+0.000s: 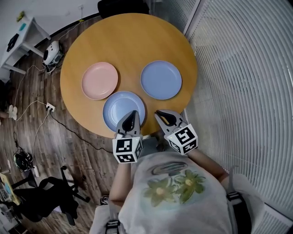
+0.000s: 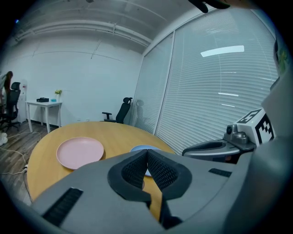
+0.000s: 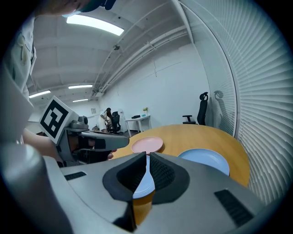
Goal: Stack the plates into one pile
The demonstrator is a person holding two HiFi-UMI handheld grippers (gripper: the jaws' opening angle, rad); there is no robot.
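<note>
Three plates lie apart on the round wooden table (image 1: 132,39): a pink plate (image 1: 99,80) at the left, a blue plate (image 1: 160,79) at the right, and a second blue plate (image 1: 120,109) nearest me. My left gripper (image 1: 133,113) hovers shut and empty over the near rim of that nearest plate. My right gripper (image 1: 159,113) sits beside it at the table's edge, shut, holding nothing. The left gripper view shows the pink plate (image 2: 80,152) and a blue plate (image 2: 137,148) beyond its jaws. The right gripper view shows the pink plate (image 3: 147,144), the far blue plate (image 3: 204,160) and the near blue plate (image 3: 145,183).
Slatted blinds (image 1: 247,68) run along the right, close to the table. On the wooden floor at the left are cables, a power strip (image 1: 50,107), a black office chair (image 1: 50,196) and a white desk (image 1: 23,32). Another chair (image 1: 122,6) stands behind the table.
</note>
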